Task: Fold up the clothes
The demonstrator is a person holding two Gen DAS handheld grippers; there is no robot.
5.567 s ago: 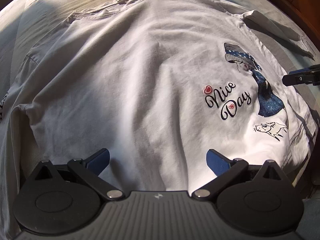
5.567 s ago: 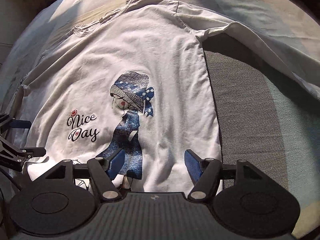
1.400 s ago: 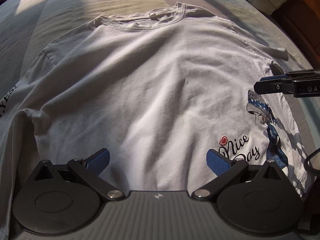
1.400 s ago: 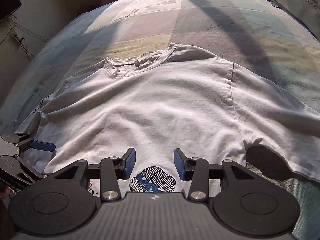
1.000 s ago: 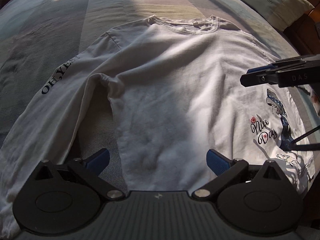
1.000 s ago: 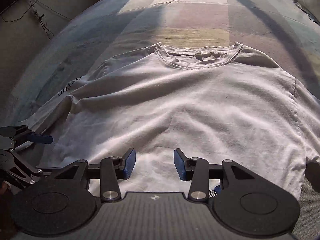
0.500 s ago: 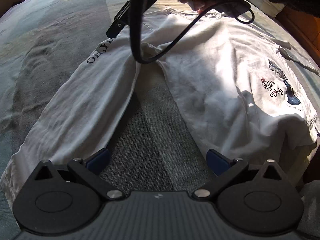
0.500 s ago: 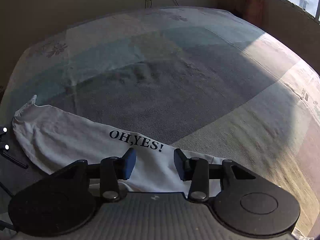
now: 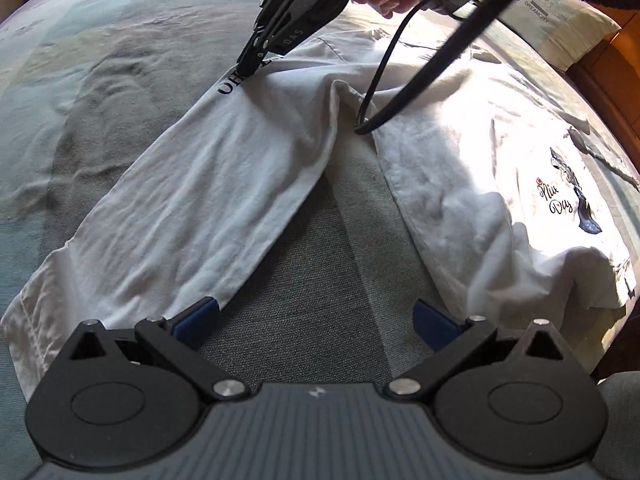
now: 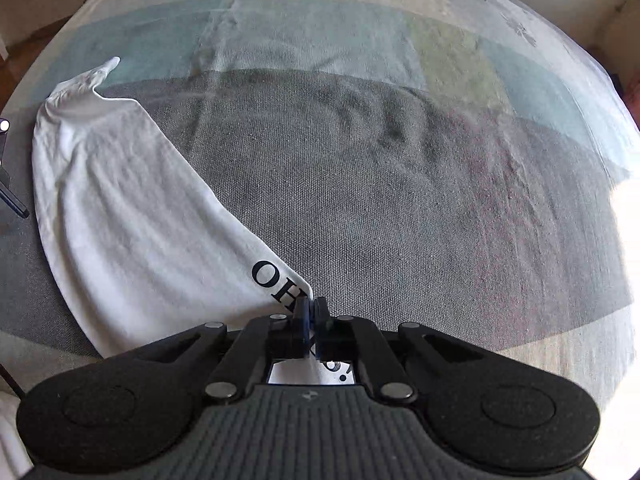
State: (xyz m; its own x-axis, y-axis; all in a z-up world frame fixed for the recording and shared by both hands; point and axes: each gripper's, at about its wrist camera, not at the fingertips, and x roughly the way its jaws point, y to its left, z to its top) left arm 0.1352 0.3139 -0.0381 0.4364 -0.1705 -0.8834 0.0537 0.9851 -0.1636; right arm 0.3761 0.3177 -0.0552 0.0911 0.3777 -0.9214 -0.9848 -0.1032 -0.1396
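Observation:
A white long-sleeved shirt (image 9: 460,168) with a "Nice Day" print lies spread on the bed. Its long sleeve (image 9: 192,208) with black "OH, YES!" lettering stretches toward the near left. My left gripper (image 9: 316,320) is open and empty, low over the bedcover, between the sleeve's cuff end and the shirt's body. My right gripper (image 10: 310,312) is shut on the upper edge of the sleeve (image 10: 132,232) at the lettering. It also shows in the left wrist view (image 9: 250,66), pinching the sleeve near the shoulder.
The bed has a grey-and-pastel patchwork cover (image 9: 328,288). A pillow (image 9: 560,16) lies at the far right by a wooden headboard. A black cable (image 9: 400,92) hangs from the right gripper over the shirt.
My right gripper has come down on the sleeve at the lettering and shut on its edge. My left gripper has moved closer to the sleeve's cuff end and stays open.

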